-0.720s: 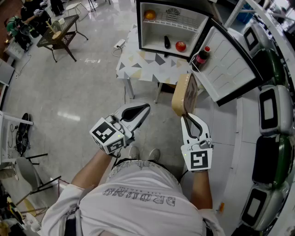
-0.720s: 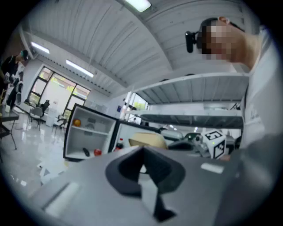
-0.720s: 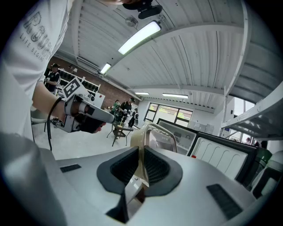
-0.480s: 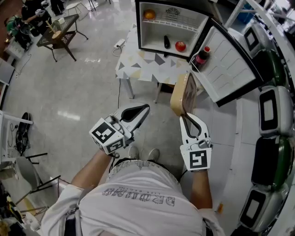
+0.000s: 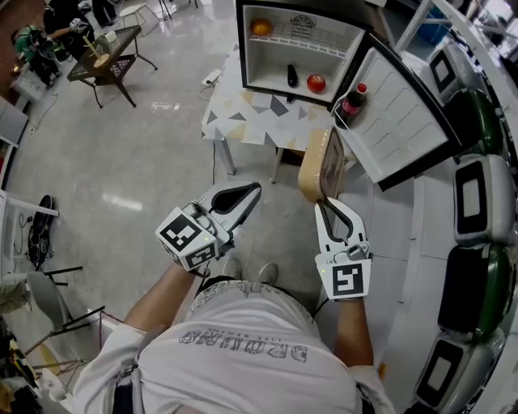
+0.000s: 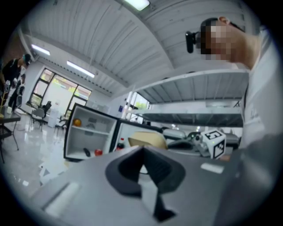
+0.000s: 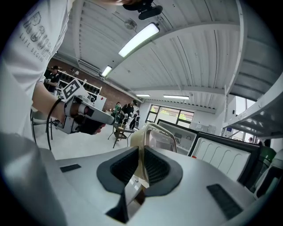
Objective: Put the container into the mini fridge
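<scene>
Head view, near to far: person's white shirt (image 5: 243, 348) at the bottom edge, shoes (image 5: 251, 271) just ahead of it on the grey floor (image 5: 121, 162), both arms out front. Left gripper (image 5: 256, 190) is roughly level and angled toward the right one; the left gripper view shows its jaws closed together with nothing between them. Right gripper (image 5: 325, 204) is tipped slightly down, jaws nearly closed. The right gripper view shows the ribbed pads (image 7: 155, 167) clamped on the thin rim of the tan container (image 5: 322, 166). The container is held on edge in the air, sticking out past the jaw tips. It hangs above the floor near the front edge of the patterned table (image 5: 259, 113) and is well short of the fridge opening. The mini fridge (image 5: 301, 16) stands on that table, its door (image 5: 401, 113) swung wide to the right. A red-capped bottle (image 5: 353, 100) sits in the door rack. Inside there's an orange (image 5: 261, 27) on the upper shelf at left, and a dark object (image 5: 292, 75) beside a red fruit (image 5: 316, 82) on the fridge floor. I can't tell what the dark one is. Far top left is a small dark side table (image 5: 101, 61).
</scene>
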Motion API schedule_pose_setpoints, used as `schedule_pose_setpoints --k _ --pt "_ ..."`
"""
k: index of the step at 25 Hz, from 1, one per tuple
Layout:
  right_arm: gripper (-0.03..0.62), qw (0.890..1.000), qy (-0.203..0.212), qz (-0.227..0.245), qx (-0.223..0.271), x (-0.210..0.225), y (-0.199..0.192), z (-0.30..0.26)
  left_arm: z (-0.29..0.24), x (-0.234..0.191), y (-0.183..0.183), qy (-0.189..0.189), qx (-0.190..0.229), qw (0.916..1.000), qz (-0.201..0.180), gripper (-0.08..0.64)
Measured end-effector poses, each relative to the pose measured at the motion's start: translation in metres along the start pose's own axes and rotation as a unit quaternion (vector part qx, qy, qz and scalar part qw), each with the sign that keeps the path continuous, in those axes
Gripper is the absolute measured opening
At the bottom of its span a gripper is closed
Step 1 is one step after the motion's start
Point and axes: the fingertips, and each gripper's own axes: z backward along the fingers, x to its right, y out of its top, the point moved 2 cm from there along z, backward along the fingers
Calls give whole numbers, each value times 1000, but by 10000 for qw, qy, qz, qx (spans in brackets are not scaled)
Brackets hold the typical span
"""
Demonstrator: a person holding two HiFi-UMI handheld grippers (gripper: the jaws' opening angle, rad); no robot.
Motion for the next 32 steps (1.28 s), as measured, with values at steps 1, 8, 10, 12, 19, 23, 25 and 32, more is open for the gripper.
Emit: schedule_pose_setpoints --k 1,8,10,12,19,23,25,32 --pt "34 10000 5 11 4 2 -1 1 -2 1 0 7 -2 10000 -9 8" --pt "34 10000 64 14 55 16 -13 12 -18 17 -4 58 10 10000 -68 8" --pt "34 9999 92 32 53 19 -16 15 -22 22 -5 66 4 9999 -87 8" --pt "34 9999 116 47 54 22 -20 18 -26 26 -7 90 3 9999 -85 8" --pt "34 9998 130 41 110 31 -25 19 -33 26 -9 185 -1 9998 -102 8" --pt "34 9998 135 57 103 35 -28 14 -38 20 -11 221 26 9997 -61 8" --pt "34 9998 147 68 81 38 -30 10 -40 16 -12 226 41 9997 -46 8" --pt "34 9997 130 -113 173 51 -32 -16 -53 -14 -16 241 54 9997 31 8"
